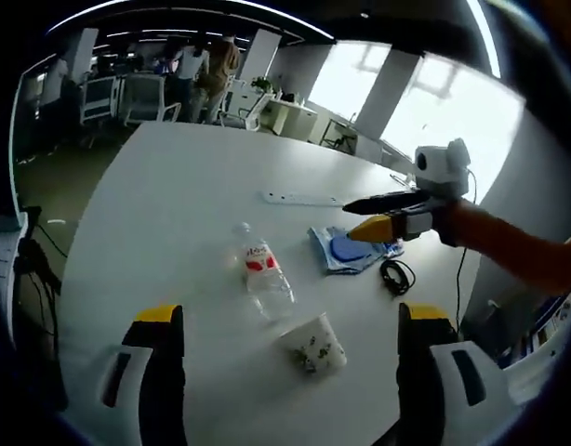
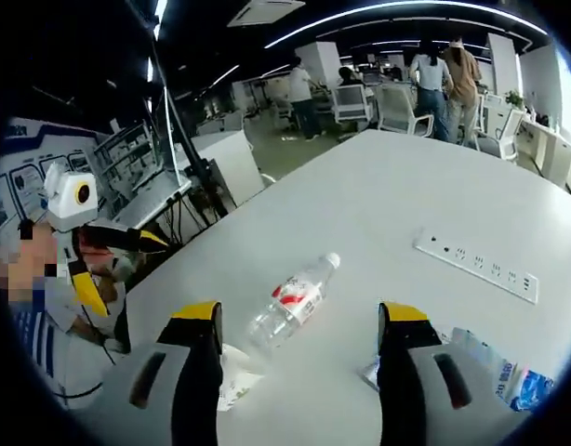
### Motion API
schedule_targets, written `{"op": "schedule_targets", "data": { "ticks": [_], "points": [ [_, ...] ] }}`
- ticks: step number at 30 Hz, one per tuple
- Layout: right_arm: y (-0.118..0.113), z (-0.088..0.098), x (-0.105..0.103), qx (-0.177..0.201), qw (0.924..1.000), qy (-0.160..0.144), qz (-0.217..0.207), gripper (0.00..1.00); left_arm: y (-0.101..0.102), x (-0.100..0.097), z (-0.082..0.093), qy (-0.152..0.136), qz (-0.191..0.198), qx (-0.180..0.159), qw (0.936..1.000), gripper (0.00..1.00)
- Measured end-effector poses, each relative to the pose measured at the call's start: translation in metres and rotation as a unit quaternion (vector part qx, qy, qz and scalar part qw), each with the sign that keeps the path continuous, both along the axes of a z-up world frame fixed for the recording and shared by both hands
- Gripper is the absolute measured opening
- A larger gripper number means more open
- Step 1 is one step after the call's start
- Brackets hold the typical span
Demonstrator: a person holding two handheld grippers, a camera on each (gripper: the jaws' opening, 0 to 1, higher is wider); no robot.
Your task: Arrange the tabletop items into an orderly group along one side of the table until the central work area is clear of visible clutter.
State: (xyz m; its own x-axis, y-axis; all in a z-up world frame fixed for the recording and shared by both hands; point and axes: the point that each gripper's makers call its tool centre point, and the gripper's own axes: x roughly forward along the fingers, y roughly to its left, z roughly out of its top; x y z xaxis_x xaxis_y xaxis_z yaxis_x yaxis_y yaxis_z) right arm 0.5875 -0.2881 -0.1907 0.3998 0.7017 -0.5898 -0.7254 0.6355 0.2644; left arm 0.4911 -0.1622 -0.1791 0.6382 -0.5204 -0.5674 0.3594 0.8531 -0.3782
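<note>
Looking at the table [image 1: 155,204], you have not tidied yet: bottle [image 1: 264,274], cup [image 1: 315,346] and blue cloth [image 1: 346,251] lie mid-table. Left gripper [image 1: 290,339] and right gripper [image 2: 299,339] both gape wide, empty.

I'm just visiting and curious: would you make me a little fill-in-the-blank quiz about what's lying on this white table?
1. The clear plastic water bottle is lying on its ____.
2. Its label is white and ____.
3. The long white power strip lies farther from both cameras than the ____.
4. In the left gripper view, a coiled ____ cable lies beside the blue packet.

Missing words: side; red; bottle; black
</note>
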Motion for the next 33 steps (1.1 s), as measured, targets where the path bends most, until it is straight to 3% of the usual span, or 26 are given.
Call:
{"op": "schedule_targets", "data": {
  "ticks": [9, 20, 27, 33],
  "points": [
    [0.028, -0.017, 0.029, 0.013, 0.9996, 0.022, 0.014, 0.66, 0.016, 0.001, -0.013, 0.006, 0.012, -0.014, 0.9998, 0.98],
    [0.045, -0.043, 0.057, 0.025, 0.998, 0.057, 0.015, 0.64, 0.024, 0.009, -0.02, 0.001, 0.012, -0.034, 0.9994, 0.98],
    [0.054, -0.063, 0.066, 0.046, 0.9932, 0.107, 0.002, 0.58, 0.026, 0.016, -0.026, -0.003, 0.014, -0.046, 0.9988, 0.98],
    [0.063, -0.077, 0.078, 0.089, 0.9784, 0.183, -0.036, 0.49, 0.023, 0.016, -0.034, -0.001, 0.008, -0.054, 0.9985, 0.97]
  ]
}}
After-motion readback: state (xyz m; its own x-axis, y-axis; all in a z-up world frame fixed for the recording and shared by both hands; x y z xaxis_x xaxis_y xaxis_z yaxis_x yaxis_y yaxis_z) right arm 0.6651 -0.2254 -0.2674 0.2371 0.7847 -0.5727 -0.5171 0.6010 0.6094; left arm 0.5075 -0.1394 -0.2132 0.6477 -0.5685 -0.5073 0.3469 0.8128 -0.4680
